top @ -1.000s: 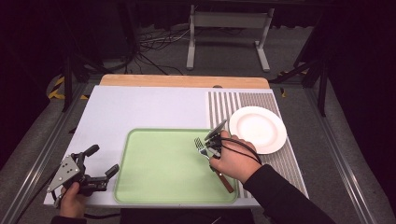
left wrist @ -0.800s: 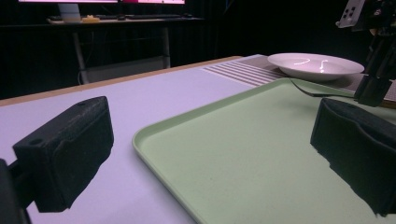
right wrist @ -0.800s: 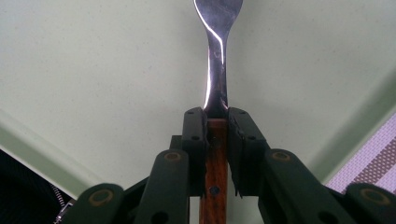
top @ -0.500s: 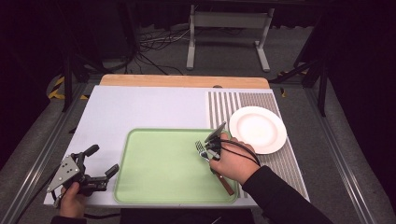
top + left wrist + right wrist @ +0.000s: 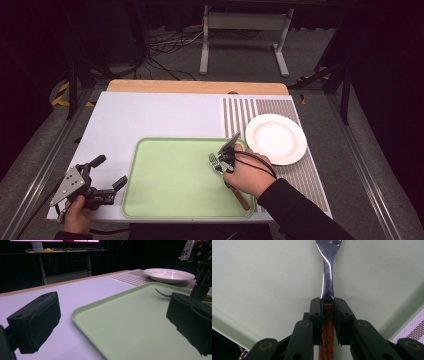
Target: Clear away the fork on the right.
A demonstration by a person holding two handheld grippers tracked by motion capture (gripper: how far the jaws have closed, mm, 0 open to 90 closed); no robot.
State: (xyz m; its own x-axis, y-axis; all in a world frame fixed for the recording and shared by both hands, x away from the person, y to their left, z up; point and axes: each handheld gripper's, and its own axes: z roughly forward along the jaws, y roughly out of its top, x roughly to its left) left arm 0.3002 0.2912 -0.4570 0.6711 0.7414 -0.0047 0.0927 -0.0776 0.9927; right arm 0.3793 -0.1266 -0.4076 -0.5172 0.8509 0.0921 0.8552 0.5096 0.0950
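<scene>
Over the green tray (image 5: pixel 170 175), our right gripper (image 5: pixel 328 302) pinches the fork (image 5: pixel 327 277) tight; we keep it level.

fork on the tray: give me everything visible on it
The fork has a shiny metal head and neck joined to a brown wooden handle with a rivet. It lies over the right part of the green tray, tines pointing toward the tray's middle, handle running back under the person's hand. The right gripper is shut on it, jaws pressing either side of the handle just behind the metal neck. Whether the tines rest on the tray or sit slightly raised cannot be told.
</scene>
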